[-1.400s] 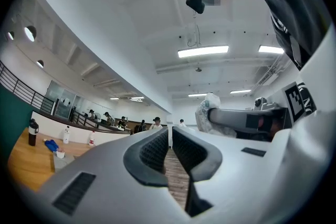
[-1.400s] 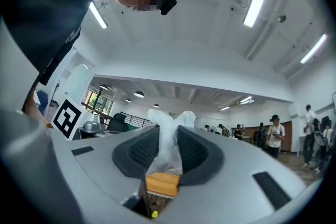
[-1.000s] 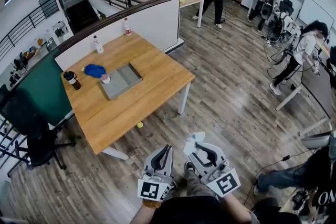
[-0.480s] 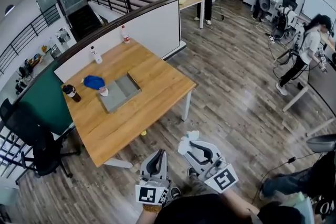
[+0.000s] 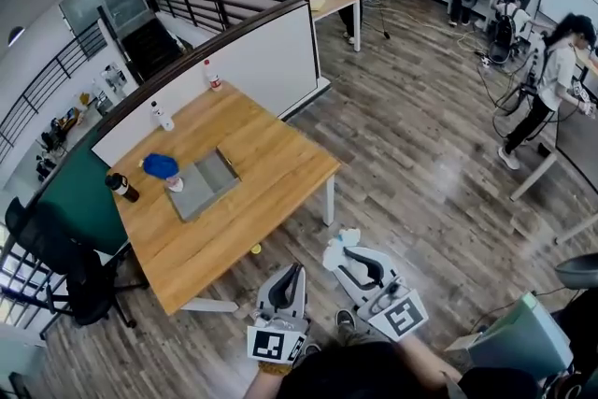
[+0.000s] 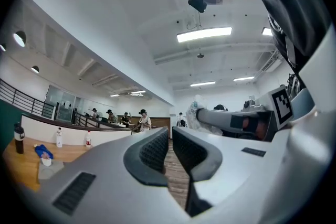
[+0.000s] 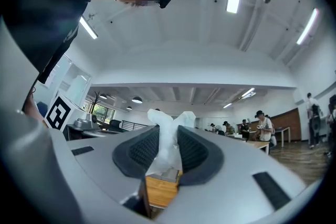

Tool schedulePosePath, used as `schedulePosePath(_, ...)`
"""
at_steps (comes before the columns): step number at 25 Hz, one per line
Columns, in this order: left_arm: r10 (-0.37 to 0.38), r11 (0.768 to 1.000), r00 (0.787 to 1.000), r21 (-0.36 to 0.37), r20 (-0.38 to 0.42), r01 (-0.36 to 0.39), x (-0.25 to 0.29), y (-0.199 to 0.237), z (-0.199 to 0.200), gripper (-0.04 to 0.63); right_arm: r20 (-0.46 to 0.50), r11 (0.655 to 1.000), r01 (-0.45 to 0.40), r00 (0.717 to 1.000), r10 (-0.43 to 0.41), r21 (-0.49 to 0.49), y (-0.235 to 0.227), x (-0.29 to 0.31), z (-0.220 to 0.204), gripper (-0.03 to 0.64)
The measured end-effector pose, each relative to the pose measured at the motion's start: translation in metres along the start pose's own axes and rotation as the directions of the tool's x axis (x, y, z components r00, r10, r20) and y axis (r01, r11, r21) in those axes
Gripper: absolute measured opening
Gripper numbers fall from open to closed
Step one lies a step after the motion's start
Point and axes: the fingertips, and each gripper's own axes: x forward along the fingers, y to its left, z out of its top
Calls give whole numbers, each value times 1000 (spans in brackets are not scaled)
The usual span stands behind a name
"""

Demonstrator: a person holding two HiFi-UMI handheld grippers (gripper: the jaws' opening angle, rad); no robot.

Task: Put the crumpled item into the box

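My right gripper (image 5: 338, 259) is shut on a crumpled white item (image 5: 344, 240), held over the wooden floor just off the table's near corner. In the right gripper view the white wad (image 7: 167, 131) sticks up between the two ribbed pads. My left gripper (image 5: 297, 268) hangs beside it on the left, jaws together with nothing between them (image 6: 170, 136). The shallow grey box (image 5: 201, 192) lies on the wooden table (image 5: 262, 201), far ahead to the left of both grippers.
A blue cloth (image 5: 161, 165) and a small cup (image 5: 175, 184) sit by the box's left end. A dark bottle (image 5: 121, 187) and two white bottles (image 5: 162, 117) stand farther back. A yellow object (image 5: 255, 249) lies on the floor. Several people stand in the room behind.
The head view has shifted a little, so the table sits slightly farther left. Both grippers stay low in front, the right still gripping the white wad. People in the background have walked.
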Motion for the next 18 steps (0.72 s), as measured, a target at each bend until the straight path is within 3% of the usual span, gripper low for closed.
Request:
schedulePosePath(6,20,1000,999,18,-30,-20,27,-16,-11,41,-22,999,8,1000,-7,41,-46,-8,-23,107)
schedulePosePath(13,84,996,995,-2,-57,-84,35,9,-32,41,-54,997,-26,998,30,72,-58,7,-47,107)
schedulePosePath(18,42,999,998,5,-49,-42,63,25,-35,41,-79,997,-9,997,15,72,-77,32,-54,107)
